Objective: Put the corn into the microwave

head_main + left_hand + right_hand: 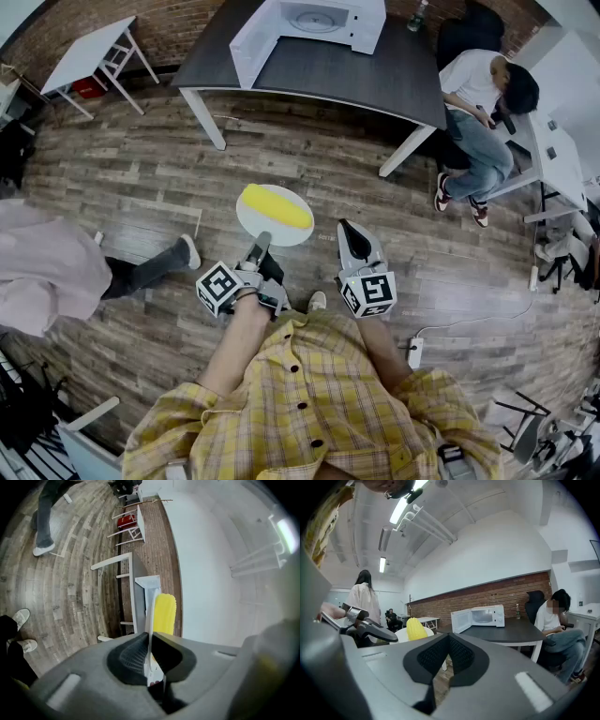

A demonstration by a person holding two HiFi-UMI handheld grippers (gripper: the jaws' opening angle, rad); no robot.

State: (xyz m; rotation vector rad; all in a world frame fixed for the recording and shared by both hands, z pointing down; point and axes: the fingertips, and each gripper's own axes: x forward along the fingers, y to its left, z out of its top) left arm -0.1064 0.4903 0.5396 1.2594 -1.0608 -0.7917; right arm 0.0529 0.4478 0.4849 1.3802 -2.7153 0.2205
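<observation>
A yellow corn cob [275, 207] lies on a round white plate [281, 235] held over the wooden floor. My left gripper [262, 242] is shut on the plate's near rim; in the left gripper view the plate [151, 613] runs edge-on between the pads with the corn [164, 613] beside it. My right gripper [349, 232] hangs just right of the plate, shut and empty. Its own view shows the corn [415, 629] at the left. The white microwave [309, 23] stands far ahead on a dark table [375, 80], door swung open; the right gripper view also shows the microwave [485, 617].
A seated person [478, 103] is at the table's right end. Another person [47, 267] stands close at my left. A small white table [94, 52] is at the far left, and a power strip [414, 352] lies on the floor at my right.
</observation>
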